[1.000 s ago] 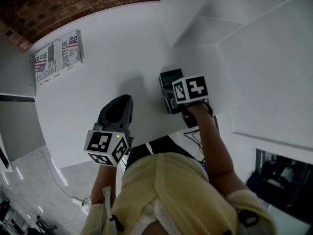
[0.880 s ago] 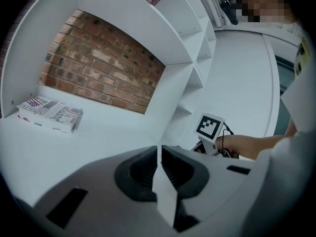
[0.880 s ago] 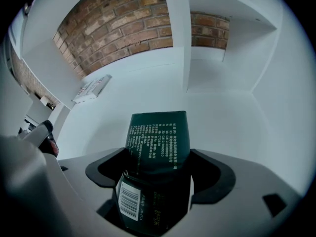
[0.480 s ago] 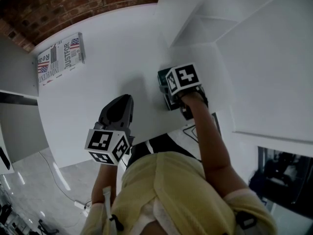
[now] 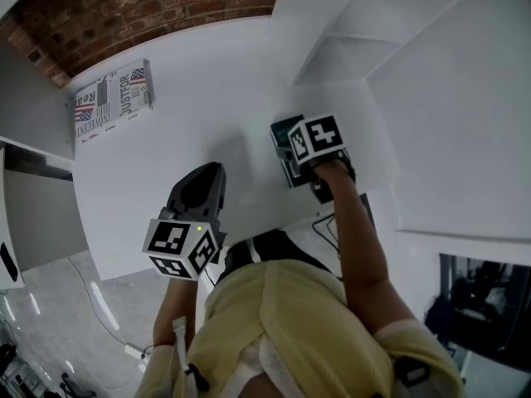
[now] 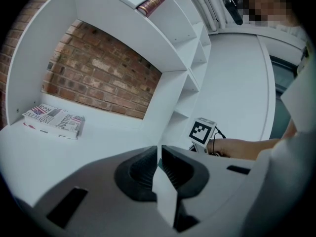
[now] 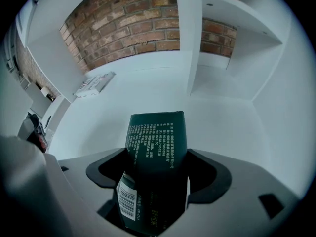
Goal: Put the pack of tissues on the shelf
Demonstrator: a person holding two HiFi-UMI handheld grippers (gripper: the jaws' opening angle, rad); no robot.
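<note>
Just short of the shelf (image 7: 217,83), my right gripper (image 5: 287,151) had its jaws clamped on the dark green pack of tissues (image 7: 157,135) above the worktop (image 5: 207,106). Farther from the shelf, my left gripper (image 5: 199,191) hung with its jaws pressed together, empty.

Home or office nook: brick wall (image 5: 141,11), white shelves (image 5: 340,48), newspaper-print box (image 5: 112,102) on desk (image 5: 216,89).

My left gripper (image 5: 211,172) hangs near me on the left, jaws pressed together with nothing between them. My right gripper (image 5: 288,150) reaches farther out, bare forearm (image 5: 355,239) extended, jaws clamped on the dark green pack of tissues (image 7: 156,147).
</note>
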